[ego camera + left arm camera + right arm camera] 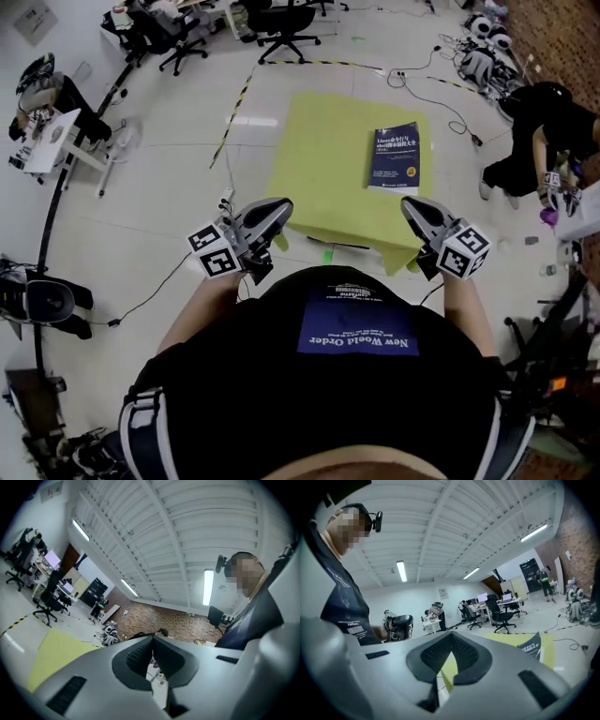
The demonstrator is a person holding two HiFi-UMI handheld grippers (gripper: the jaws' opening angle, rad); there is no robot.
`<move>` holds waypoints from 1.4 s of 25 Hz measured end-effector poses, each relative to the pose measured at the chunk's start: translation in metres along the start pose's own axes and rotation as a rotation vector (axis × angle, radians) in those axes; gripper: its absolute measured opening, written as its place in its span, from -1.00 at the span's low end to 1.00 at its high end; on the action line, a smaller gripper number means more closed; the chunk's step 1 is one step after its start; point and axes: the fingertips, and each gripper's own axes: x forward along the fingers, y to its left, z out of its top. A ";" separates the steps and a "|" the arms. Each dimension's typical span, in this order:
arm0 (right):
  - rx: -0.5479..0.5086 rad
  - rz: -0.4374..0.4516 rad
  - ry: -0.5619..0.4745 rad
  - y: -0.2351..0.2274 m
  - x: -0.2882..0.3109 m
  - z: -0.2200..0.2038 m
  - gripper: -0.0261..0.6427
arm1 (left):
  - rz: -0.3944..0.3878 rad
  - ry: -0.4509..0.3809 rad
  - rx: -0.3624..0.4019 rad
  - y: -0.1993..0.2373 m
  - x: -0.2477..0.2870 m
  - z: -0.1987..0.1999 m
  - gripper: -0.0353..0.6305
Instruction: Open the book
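- Head view: the book [395,160] lay closed and flat, dark blue cover up, on the far right part of the yellow table [314,178], with only bare tabletop around it
- I had the left gripper [278,212] over the table's near left corner and the right gripper [412,210] over its near right edge; both were well short of the book and touched nothing
- My own dark shirt [356,375] filled the bottom of this view and hid the floor just before the table
- A person in black [544,131] crouched on the floor just past the table's right side, and white robot parts [483,61] and cables lay behind them
- Striped floor tape [239,98] ran off the table's far left corner, with office chairs [281,23] beyond it
- Left gripper view: the left gripper [152,641] had its ribbed pads pressed together at the tips, with nothing pinched between them
- A slice of the yellow table [56,648] showed at the left, but the gripper's grey body covered the rest and I could not see the book here
- A brick wall [159,618] and desks with chairs [47,604] stood in the background, and my torso [253,620] was at the right
- Right gripper view: the right gripper [451,638] was likewise pressed together and empty
- The book [530,646] peeked over the gripper's right shoulder, lying on the yellow table [548,641], partly hidden by the grey housing
- More office chairs [501,613] and desks stood farther back
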 end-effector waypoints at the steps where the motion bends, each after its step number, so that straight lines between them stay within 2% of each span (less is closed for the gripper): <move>1: 0.004 0.022 -0.003 -0.013 0.006 0.007 -0.96 | 0.021 -0.012 -0.004 0.004 0.009 0.004 -0.88; 6: 0.010 0.113 -0.007 -0.047 0.041 0.016 -0.96 | 0.075 -0.002 0.017 0.020 0.033 0.008 -0.88; 10: 0.032 0.128 0.007 -0.060 0.076 0.009 -0.96 | 0.087 0.000 0.020 0.054 0.030 0.020 -0.88; 15: 0.028 0.050 0.016 -0.082 0.121 0.002 -0.96 | -0.014 0.011 0.027 0.111 0.035 0.032 -0.88; 18: 0.012 -0.047 -0.002 -0.087 0.145 0.022 -0.96 | -0.101 0.022 0.010 0.151 0.038 0.050 -0.88; 22: 0.016 -0.168 -0.020 -0.091 0.158 0.044 -0.96 | -0.181 0.094 -0.002 0.194 0.039 0.069 -0.88; 23: 0.034 -0.186 -0.030 -0.096 0.160 0.048 -0.94 | -0.198 0.108 -0.005 0.204 0.044 0.072 -0.88; 24: 0.060 -0.195 -0.043 -0.100 0.161 0.052 -0.71 | -0.216 0.119 -0.015 0.211 0.050 0.074 -0.88; 27: 0.114 -0.218 -0.060 -0.103 0.163 0.062 -0.67 | -0.263 0.144 -0.062 0.224 0.067 0.076 -0.88; 30: 0.111 -0.233 -0.023 -0.114 0.163 0.061 -0.61 | -0.276 0.147 -0.089 0.230 0.085 0.075 -0.88; 32: 0.107 -0.238 -0.001 -0.131 0.156 0.055 -0.59 | -0.268 0.153 -0.079 0.230 0.097 0.068 -0.88; 35: 0.115 -0.240 0.017 -0.165 0.141 0.044 -0.55 | -0.212 0.155 -0.063 0.230 0.117 0.059 -0.88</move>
